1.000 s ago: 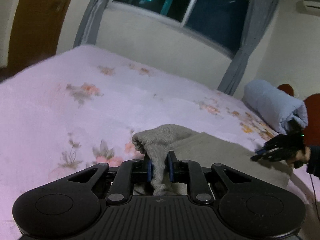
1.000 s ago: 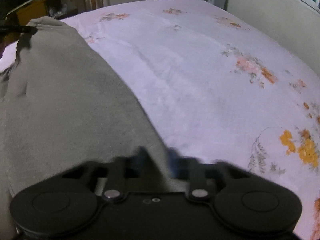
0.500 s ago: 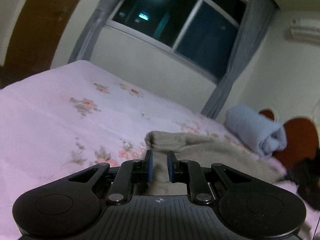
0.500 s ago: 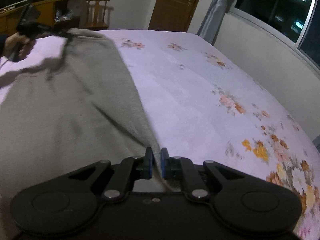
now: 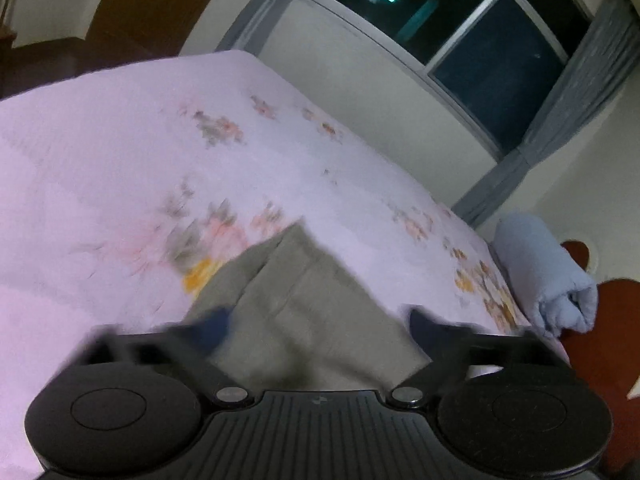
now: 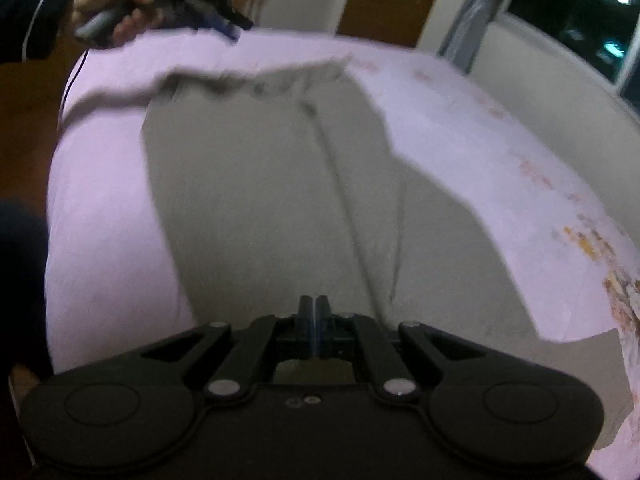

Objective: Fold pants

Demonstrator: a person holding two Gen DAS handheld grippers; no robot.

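A bedroom at night: a dark window (image 5: 460,36) with grey curtains (image 5: 560,120) stands behind a bed (image 5: 120,152) covered by a pale lilac sheet printed with flowers, and a rolled light-blue blanket (image 5: 544,276) lies at the bed's far corner beside a reddish headboard (image 5: 600,344). The grey pants (image 6: 272,184) lie spread flat on the sheet, both legs side by side, a seam running along the middle. In the left wrist view the left gripper (image 5: 320,328) hovers above one end of the pants; its jaws have just been opening and now stand wide apart, with the cloth lying below them, not pinched. The right gripper (image 6: 314,312) has its jaws pressed together over the other end of the pants, with no cloth visibly between them. In the right wrist view a hand (image 6: 108,8) in a dark sleeve holds the left gripper above the far end.
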